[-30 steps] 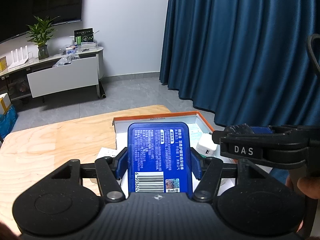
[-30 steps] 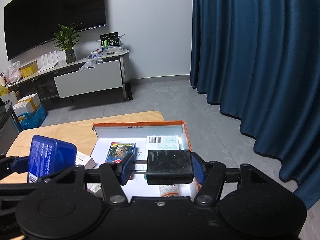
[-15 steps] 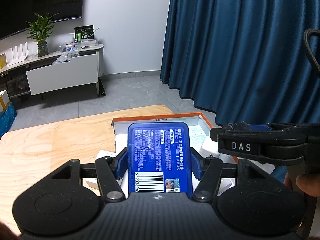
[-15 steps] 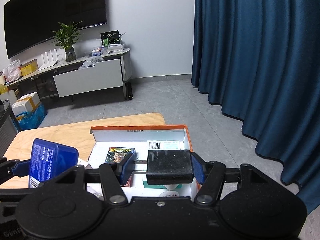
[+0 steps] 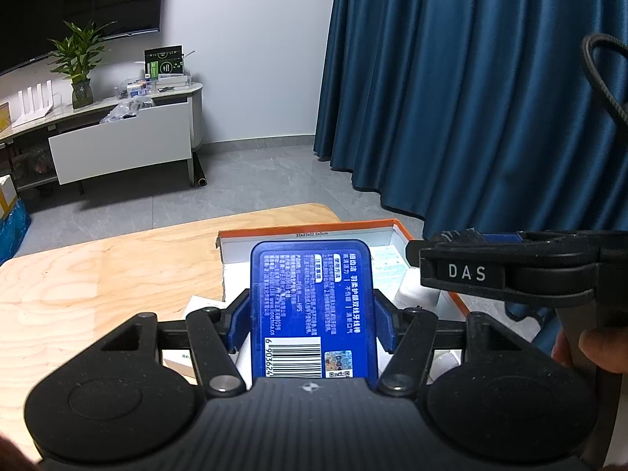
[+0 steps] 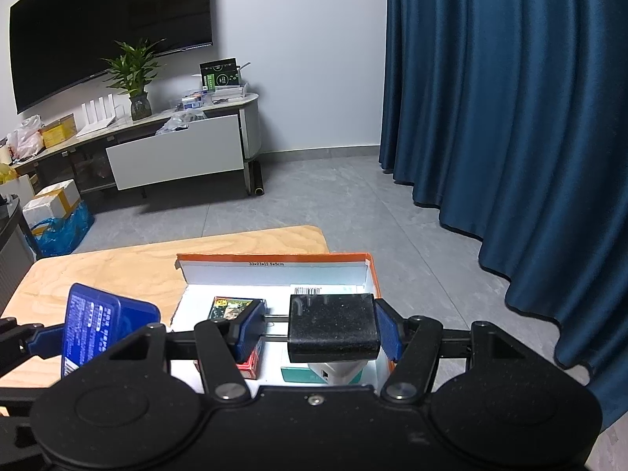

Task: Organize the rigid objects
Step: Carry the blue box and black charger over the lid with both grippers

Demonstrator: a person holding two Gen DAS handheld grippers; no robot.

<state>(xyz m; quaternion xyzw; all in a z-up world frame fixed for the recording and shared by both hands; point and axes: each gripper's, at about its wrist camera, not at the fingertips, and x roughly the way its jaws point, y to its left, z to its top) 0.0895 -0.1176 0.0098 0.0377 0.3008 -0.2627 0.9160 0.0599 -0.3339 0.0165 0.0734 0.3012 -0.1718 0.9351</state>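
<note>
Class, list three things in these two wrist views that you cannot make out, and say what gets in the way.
1. Left wrist view: most of the orange box's floor, hidden by the blue case held in the left gripper.
2. Right wrist view: the teal packet under the black block, mostly covered by the block and the right gripper.
3. Both views: the small print on the blue case, too small to read.

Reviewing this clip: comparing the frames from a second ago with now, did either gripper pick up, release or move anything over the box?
Nothing was picked up or let go. The left gripper stays shut on the blue case, and the right gripper still holds the black block. Both hover over the orange-rimmed box with only a slight drift of view. The items inside the box and the wooden table look unchanged.
</note>
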